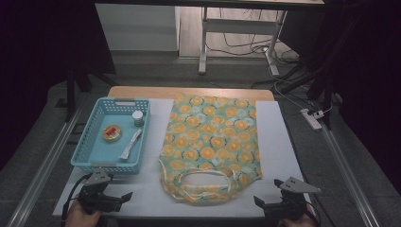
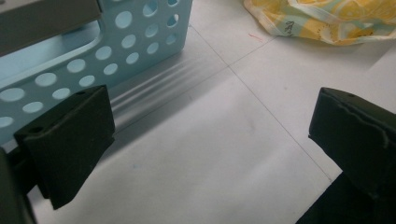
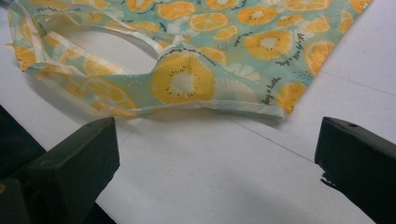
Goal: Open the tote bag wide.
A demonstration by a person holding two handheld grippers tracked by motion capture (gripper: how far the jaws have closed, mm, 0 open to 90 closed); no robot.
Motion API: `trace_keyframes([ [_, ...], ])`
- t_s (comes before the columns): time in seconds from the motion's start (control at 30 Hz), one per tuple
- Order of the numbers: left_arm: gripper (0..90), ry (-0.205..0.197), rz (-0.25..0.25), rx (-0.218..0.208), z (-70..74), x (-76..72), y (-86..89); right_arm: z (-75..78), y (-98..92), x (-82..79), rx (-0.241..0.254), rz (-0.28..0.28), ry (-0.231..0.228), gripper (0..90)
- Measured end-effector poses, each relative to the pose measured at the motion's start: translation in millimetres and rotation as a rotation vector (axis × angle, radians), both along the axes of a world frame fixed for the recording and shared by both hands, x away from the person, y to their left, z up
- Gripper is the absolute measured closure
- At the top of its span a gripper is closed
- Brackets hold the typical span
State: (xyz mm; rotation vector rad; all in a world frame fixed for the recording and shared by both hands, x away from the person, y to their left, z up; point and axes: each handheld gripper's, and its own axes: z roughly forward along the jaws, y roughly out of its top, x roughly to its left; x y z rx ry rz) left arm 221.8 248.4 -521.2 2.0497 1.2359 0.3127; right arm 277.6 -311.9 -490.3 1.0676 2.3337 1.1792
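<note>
A cloth bag point(image 1: 210, 142) printed with orange slices on pale green lies flat in the middle of the white table cover, its handles at the near end point(image 3: 187, 79). A light blue perforated basket point(image 1: 97, 156) stands to its left, its wall close ahead in the left gripper view point(image 2: 116, 51). My left gripper point(image 1: 124, 197) rests at the near left, just in front of the basket, open and holding nothing point(image 2: 210, 144). At the near right my right gripper point(image 1: 257, 202) is open too, its jaws wide apart just short of the bag's near corner point(image 3: 215, 154).
Inside the basket lie a small jar with a white lid point(image 1: 137, 117), a round tin with a red label point(image 1: 112, 133) and a white sachet point(image 1: 131, 144). Metal rails point(image 1: 347, 170) run along both table sides. A power strip point(image 1: 312, 118) and cables lie on the floor beyond.
</note>
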Motion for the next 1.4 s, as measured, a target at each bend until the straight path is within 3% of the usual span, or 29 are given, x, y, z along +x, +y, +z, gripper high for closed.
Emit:
trace_keyframes([
  [0.3,0.4,0.001,-0.009,-0.007,-0.3,0.3,0.3,1.0,6.1,1.3,-0.026,0.026,0.007,0.0],
  [0.77,0.1,0.002,-0.011,-0.005,-0.3,0.0,0.2,5.9,23.5,4.8,-0.018,0.089,-0.003,0.0],
  [1.03,0.1,0.003,-0.011,-0.004,-0.5,0.1,0.1,6.3,38.3,7.3,-0.078,0.15,0.002,0.0],
  [1.4,0.0,0.004,-0.012,-0.007,-0.5,0.3,0.3,8.4,53.2,11.3,-0.081,0.188,0.015,0.0],
])
